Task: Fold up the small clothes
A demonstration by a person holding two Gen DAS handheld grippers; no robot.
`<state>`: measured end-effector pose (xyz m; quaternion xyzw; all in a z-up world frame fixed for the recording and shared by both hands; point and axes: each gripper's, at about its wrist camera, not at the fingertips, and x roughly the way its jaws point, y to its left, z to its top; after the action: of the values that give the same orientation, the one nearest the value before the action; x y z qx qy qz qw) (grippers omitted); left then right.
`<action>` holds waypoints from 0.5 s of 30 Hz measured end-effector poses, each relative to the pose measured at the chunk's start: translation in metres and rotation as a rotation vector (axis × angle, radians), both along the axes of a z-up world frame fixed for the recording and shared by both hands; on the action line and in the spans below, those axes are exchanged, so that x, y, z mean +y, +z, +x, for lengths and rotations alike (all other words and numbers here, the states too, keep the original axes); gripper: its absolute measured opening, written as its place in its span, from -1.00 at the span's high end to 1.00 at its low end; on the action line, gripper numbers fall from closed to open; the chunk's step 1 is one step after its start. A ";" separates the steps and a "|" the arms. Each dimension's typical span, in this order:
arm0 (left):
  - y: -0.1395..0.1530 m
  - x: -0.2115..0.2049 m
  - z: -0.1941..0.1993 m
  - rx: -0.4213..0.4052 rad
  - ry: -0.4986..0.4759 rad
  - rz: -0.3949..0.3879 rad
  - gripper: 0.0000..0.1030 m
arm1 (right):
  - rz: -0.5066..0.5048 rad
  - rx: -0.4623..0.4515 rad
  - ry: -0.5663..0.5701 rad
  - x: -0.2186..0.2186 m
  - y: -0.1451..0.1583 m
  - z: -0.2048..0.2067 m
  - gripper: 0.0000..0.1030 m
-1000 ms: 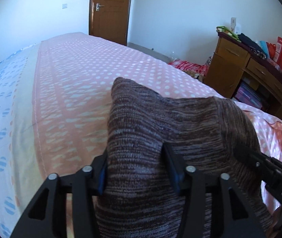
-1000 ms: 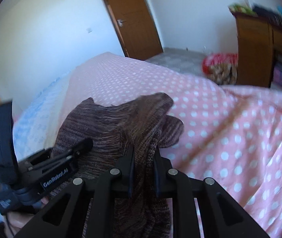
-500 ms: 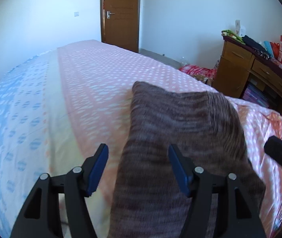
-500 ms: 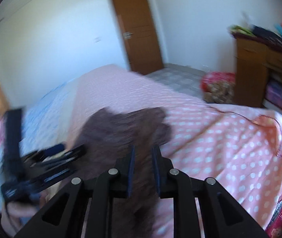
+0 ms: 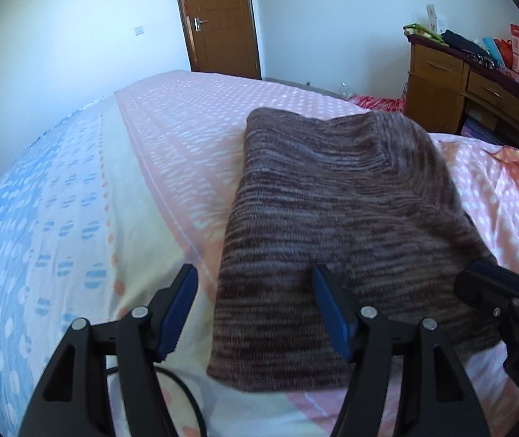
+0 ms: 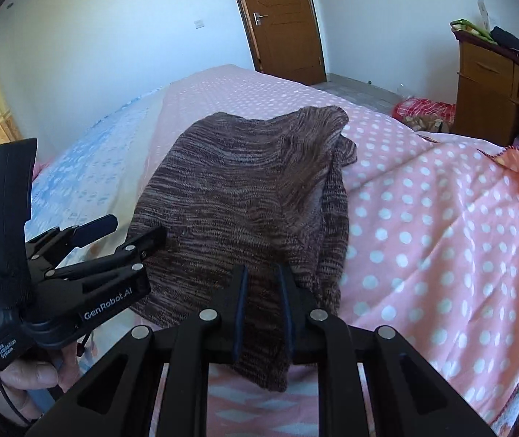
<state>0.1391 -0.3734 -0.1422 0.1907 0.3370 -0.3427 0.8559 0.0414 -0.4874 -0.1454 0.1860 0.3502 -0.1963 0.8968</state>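
Observation:
A brown marled knit garment (image 5: 336,225) lies folded on the pink polka-dot bed; it also shows in the right wrist view (image 6: 245,196). My left gripper (image 5: 256,306) is open, its jaws spread at the garment's near left edge, holding nothing. It also shows at the left of the right wrist view (image 6: 128,233). My right gripper (image 6: 263,302) is shut on the garment's near right corner, cloth pinched between the fingers. Its tip shows at the right of the left wrist view (image 5: 478,284).
The bed has a pink dotted cover (image 6: 423,218) and a blue and white patterned sheet (image 5: 41,225) to the left. A wooden desk (image 5: 460,87) with clutter stands at the right. A brown door (image 5: 219,18) is at the back.
My left gripper has let go of the garment, opened wide and drawn back to its left. The garment has settled flat on the bed. My right gripper stays shut on it.

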 end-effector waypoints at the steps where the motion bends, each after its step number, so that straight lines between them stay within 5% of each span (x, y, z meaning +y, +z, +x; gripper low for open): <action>1: 0.003 0.004 -0.003 -0.006 -0.001 -0.005 -0.32 | -0.007 0.004 -0.003 0.003 0.002 -0.002 0.68; 7: 0.021 0.028 -0.021 -0.035 0.035 -0.041 -0.76 | -0.024 -0.064 -0.051 0.023 0.029 -0.037 0.62; 11: 0.033 0.048 -0.035 -0.030 0.041 -0.080 -0.90 | -0.053 -0.066 -0.059 0.033 0.048 -0.059 0.01; 15: 0.045 0.063 -0.051 -0.037 0.046 -0.107 -0.99 | -0.083 -0.069 -0.099 0.041 0.062 -0.085 -0.11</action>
<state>0.0876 -0.3104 -0.0974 0.1430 0.3068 -0.3368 0.8786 -0.0435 -0.4468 -0.0832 0.1724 0.3008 -0.2481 0.9046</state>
